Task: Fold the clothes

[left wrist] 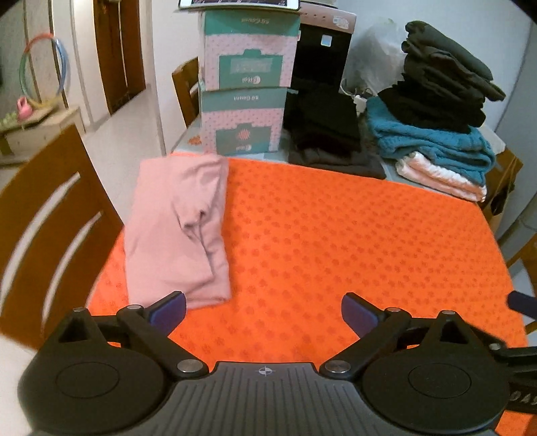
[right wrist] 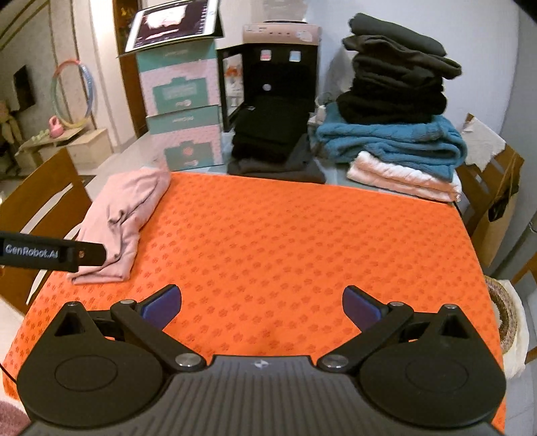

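Pink garment [left wrist: 178, 228] | folded, set aside far left on orange mat [left wrist: 335, 251] (centre freed) | left gripper [left wrist: 263, 313], right gripper [right wrist: 261, 303] | both released, nothing grasped

A mat [right wrist: 285, 234] is spread on the desk [right wrist: 335, 174], covering its near part. A folded garment [right wrist: 124, 214] is laid on the mat toward 10 o'clock, along its left edge. Behind the mat, at 11 o'clock, two boxes [right wrist: 184, 110] are stacked one on the other, with a tablet [right wrist: 173, 25] propped on top. At 12 o'clock a pile of folded clothes [right wrist: 272, 134] is set before a dispenser [right wrist: 282, 53]. At 1 o'clock a taller stack of folded clothes [right wrist: 392, 110] is placed on the desk. A chair [right wrist: 37, 198] is found left of the desk at 9 o'clock.
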Motion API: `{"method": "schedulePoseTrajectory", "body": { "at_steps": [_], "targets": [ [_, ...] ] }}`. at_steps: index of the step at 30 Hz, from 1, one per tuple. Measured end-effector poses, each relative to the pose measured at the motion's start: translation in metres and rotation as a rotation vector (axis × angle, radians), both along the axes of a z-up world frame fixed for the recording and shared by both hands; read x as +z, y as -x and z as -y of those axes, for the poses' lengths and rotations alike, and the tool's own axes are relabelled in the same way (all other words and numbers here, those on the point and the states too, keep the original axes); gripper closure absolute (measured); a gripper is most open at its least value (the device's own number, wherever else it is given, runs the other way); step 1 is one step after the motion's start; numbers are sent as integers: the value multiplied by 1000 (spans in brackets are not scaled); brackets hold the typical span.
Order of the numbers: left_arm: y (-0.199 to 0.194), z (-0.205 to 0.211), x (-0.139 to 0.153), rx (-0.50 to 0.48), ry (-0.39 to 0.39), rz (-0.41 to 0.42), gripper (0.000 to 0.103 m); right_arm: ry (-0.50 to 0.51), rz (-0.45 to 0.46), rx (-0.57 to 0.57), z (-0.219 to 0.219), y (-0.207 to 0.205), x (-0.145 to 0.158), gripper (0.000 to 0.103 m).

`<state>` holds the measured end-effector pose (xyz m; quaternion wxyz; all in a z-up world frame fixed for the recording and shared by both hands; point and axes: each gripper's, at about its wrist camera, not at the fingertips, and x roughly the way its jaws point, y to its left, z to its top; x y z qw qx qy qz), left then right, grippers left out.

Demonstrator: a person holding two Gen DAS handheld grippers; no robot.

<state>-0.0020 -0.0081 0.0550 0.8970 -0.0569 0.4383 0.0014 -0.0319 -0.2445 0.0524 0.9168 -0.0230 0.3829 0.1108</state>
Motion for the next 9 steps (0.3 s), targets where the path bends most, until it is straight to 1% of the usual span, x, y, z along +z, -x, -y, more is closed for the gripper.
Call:
{"method": "schedulePoseTrajectory", "body": {
  "at_steps": [2, 9],
  "targets": [
    [4, 1, -2, -5, 19, -1, 4, 9, 3, 15, -4, 3, -1, 0],
    [8, 4, -6, -35, 29, -10, 4, 3, -2, 7, -6, 3, -4, 0]
  ]
}}
